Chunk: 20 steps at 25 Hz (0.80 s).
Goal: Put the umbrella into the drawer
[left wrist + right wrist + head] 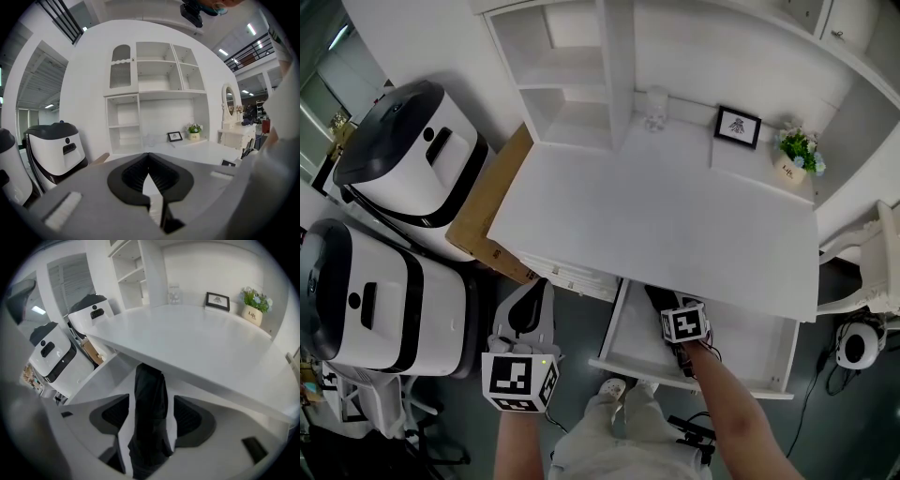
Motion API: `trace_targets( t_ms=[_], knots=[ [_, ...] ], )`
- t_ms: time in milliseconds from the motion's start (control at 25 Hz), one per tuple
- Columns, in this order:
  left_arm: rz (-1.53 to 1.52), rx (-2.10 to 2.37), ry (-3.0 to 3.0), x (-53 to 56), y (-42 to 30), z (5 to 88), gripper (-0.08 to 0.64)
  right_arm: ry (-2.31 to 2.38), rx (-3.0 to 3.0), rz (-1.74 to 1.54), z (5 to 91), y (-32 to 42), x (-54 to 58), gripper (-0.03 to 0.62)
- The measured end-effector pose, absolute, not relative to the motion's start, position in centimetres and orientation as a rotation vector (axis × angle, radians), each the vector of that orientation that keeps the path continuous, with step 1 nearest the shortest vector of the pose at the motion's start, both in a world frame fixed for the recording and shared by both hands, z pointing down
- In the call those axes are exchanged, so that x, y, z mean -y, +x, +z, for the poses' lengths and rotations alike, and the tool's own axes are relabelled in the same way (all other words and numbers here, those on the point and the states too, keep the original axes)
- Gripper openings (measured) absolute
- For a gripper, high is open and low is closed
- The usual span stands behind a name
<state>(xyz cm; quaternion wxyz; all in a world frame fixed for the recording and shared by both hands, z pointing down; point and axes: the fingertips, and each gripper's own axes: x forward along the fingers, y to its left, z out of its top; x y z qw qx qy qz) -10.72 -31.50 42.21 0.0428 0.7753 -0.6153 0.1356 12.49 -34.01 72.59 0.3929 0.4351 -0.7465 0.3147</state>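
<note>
We stand over a white desk [675,206] with a white shelf unit [581,75] rising along its back edge. To its left sit two bulky white machines with black tops [403,159], one behind the other, and a flat cardboard box [487,211] leans between the nearer desk corner and the farther machine.

Under the front edge of the desk the drawer [769,352] is pulled out toward us. The folded black umbrella [150,413] lies inside it at the left end, its far end reaching back under the desktop.

Our right gripper [151,401] points steeply down into the drawer. Its fingers stand wide apart on either side of the umbrella, and in the right gripper view a strip of white drawer floor shows between each pad and the black fabric, so the pads do not press on it.

Our left gripper [148,157] hangs left of the drawer, outside it, pointing nearly level toward the shelves. Its fingers are drawn together at the tips with nothing between them.

At the back right of the desk stand a small framed picture [738,126] and, right of it, a potted plant [797,150]. A clear glass jar [656,108] stands against the back wall beside the shelves.
</note>
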Motion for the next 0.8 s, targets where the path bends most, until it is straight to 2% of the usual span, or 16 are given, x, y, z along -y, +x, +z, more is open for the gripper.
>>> trace_targets(
  t_ms=[800],
  knots=[
    [0.288,1.817,2.541,31.3,-8.1,38.0,0.009,1.23,1.99,0.806,66.8,14.2,31.6,0.275]
  ],
)
